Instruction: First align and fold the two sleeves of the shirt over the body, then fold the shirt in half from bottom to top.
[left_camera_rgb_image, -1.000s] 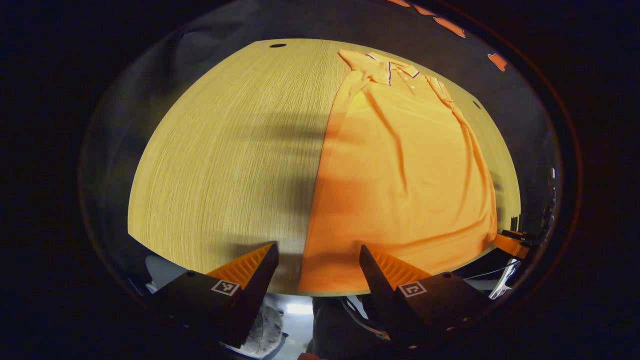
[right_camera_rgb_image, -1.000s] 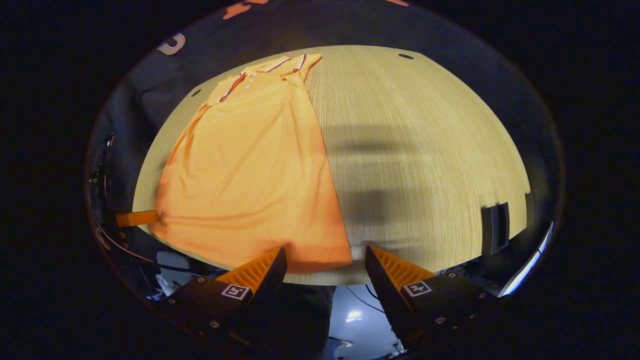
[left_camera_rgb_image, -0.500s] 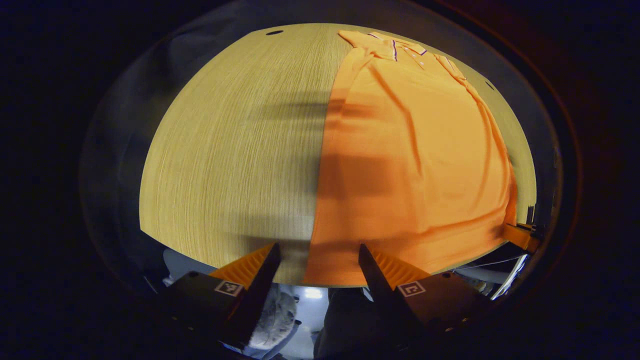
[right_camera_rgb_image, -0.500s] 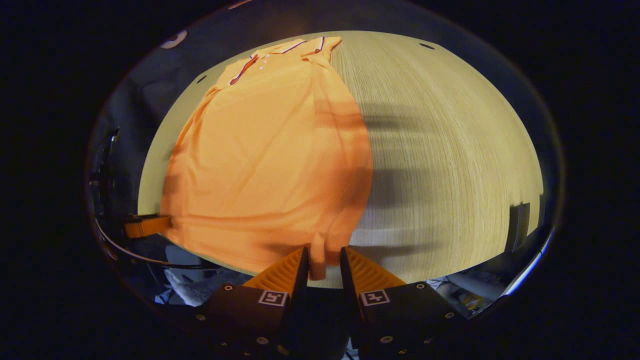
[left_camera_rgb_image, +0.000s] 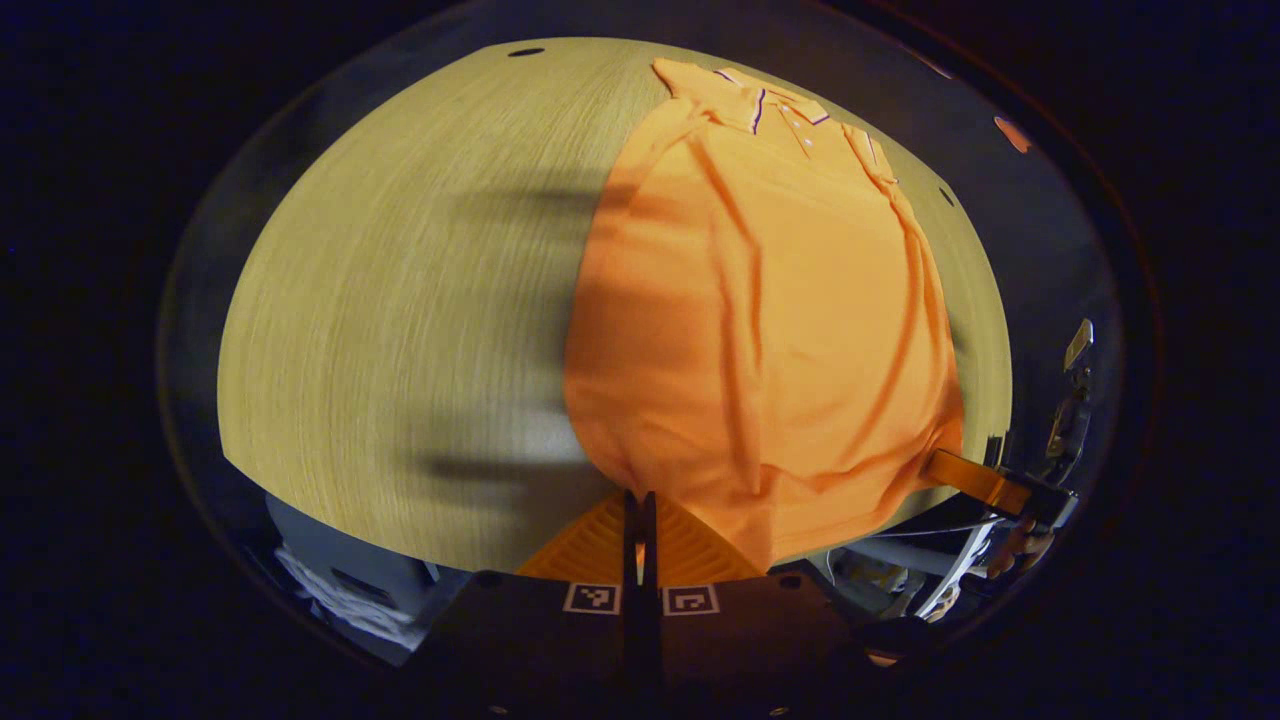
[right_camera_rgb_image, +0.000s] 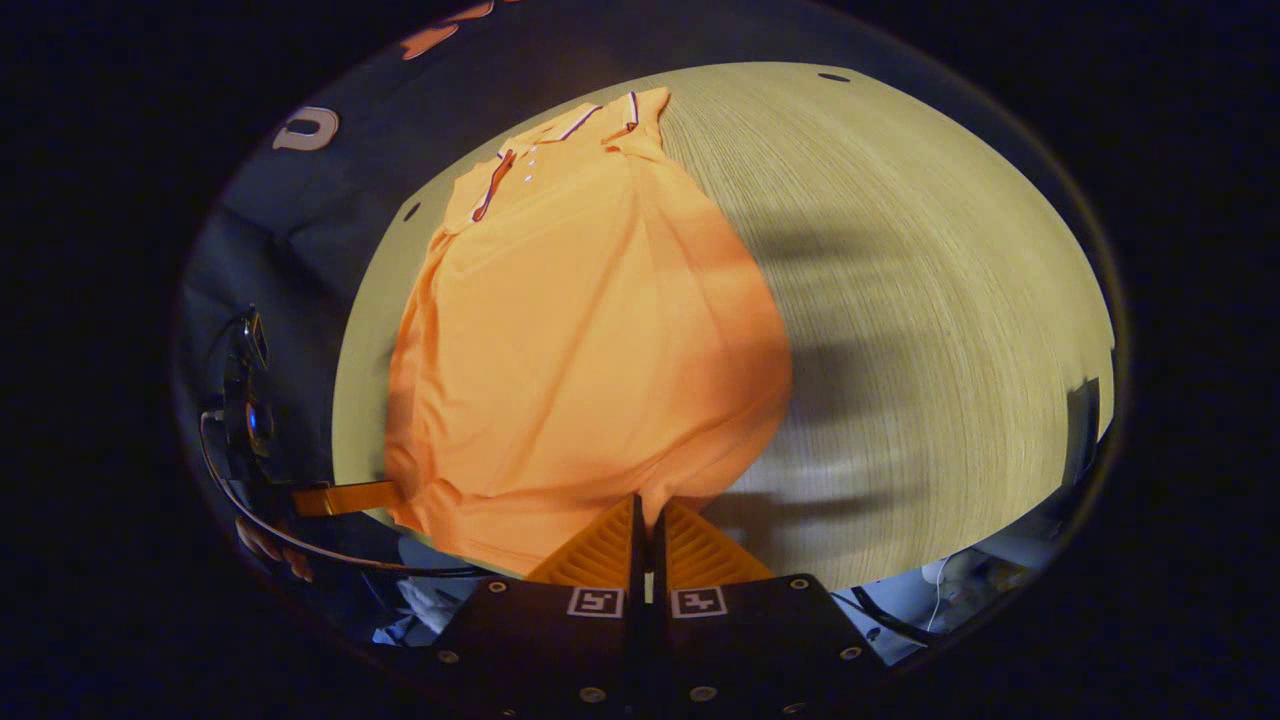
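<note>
An orange polo shirt (left_camera_rgb_image: 770, 330) lies lengthwise on the wooden table (left_camera_rgb_image: 400, 300), collar at the far end, both sleeves folded in over the body. My left gripper (left_camera_rgb_image: 640, 497) is shut on the shirt's near left hem corner, which is lifted off the table. In the right gripper view the shirt (right_camera_rgb_image: 580, 340) runs away from me, and my right gripper (right_camera_rgb_image: 647, 500) is shut on its near right hem corner. The hem bunches and rises between the two grips. The right gripper (left_camera_rgb_image: 985, 480) shows at the right edge of the left gripper view, the left gripper (right_camera_rgb_image: 340, 497) at the left edge of the right gripper view.
Bare wood lies to the left of the shirt in the left gripper view and over the table (right_camera_rgb_image: 950, 300) to its right in the right gripper view. Small dark holes (left_camera_rgb_image: 526, 52) mark the far edge. A hand (right_camera_rgb_image: 265, 545) holds the far gripper.
The left gripper went from open around the hem corner to shut on it. The right gripper closed fully on its corner. Both corners have lifted and the hem now bunches.
</note>
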